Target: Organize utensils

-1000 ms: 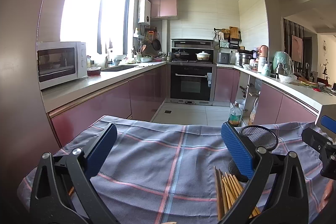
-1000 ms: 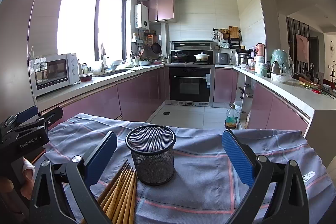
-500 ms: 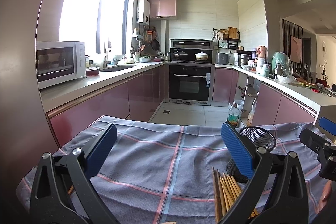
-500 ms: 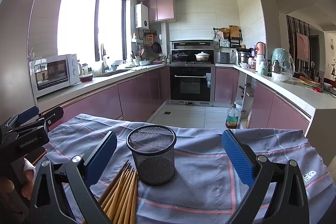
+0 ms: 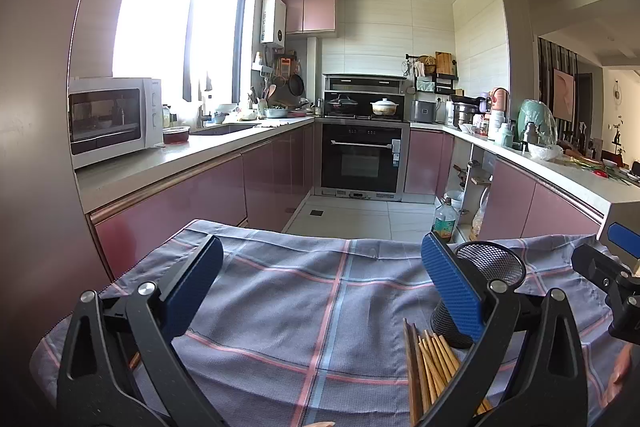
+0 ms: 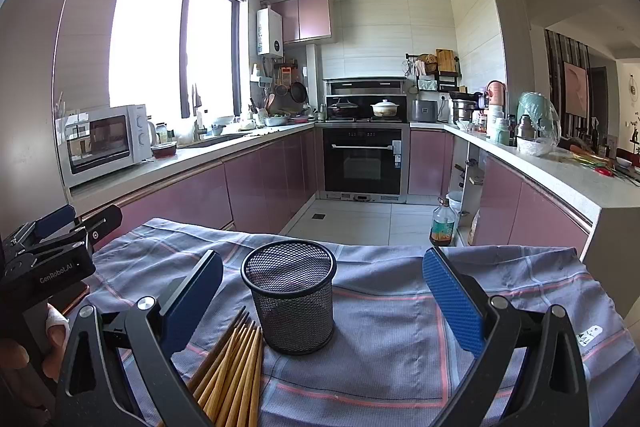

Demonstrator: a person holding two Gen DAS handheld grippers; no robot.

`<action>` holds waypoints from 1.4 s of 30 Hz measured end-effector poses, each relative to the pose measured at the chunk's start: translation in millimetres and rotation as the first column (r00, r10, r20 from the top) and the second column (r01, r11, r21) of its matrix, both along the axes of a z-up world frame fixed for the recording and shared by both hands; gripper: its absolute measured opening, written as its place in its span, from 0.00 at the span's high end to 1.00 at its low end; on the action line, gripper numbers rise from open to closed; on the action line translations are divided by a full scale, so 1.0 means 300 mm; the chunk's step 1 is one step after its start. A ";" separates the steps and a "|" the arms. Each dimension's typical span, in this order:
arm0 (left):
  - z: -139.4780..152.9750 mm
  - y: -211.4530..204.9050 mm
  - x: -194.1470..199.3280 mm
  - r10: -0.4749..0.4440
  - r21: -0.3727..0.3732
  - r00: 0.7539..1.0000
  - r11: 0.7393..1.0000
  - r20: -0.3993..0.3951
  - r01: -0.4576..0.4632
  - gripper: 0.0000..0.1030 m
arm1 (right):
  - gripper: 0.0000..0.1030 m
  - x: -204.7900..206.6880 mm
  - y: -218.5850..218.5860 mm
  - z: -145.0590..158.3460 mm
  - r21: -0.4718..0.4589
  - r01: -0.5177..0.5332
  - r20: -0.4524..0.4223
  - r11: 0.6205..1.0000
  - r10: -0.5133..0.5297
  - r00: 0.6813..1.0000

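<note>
So both grippers wide open w/ nothing held; right gripper (image 6: pixel 322 301) should take chopsticks (image 6: pixel 236 371) at bottom left, pinch mid-length, then drop in mesh cup (image 6: pixel 290 297)

Plaid-clothed table (image 6: pixel 400 311): mesh cup (image 6: pixel 292 297), perhaps chopsticks (image 6: pixel 236 375).

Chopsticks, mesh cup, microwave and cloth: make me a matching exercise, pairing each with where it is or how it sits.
Things:
1. chopsticks
2. mesh cup
3. microwave
4. cloth

Descriptions:
A. spread flat, plaid, under the other table items
B. standing upright, nothing visible inside
C. on the counter by the window
D. lying in a bundle on the table

Pairs: 1-D, 2-B, 3-C, 4-A
</note>
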State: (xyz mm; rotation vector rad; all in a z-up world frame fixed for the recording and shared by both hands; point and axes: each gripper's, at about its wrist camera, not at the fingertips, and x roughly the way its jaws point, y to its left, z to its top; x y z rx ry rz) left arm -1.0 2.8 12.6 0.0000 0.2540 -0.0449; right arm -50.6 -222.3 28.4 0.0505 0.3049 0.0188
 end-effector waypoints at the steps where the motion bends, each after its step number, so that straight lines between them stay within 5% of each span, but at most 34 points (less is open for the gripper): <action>1: 0.000 0.001 -0.001 0.001 0.000 1.000 1.000 0.001 -0.001 0.05 | 0.06 0.002 0.001 0.000 0.000 0.001 0.000 1.000 -0.001 1.000; 42: -0.018 0.000 -0.009 -0.001 0.009 1.000 1.000 -0.012 0.001 0.05 | 0.06 0.017 -0.006 -0.001 0.011 -0.018 -0.022 1.000 0.019 1.000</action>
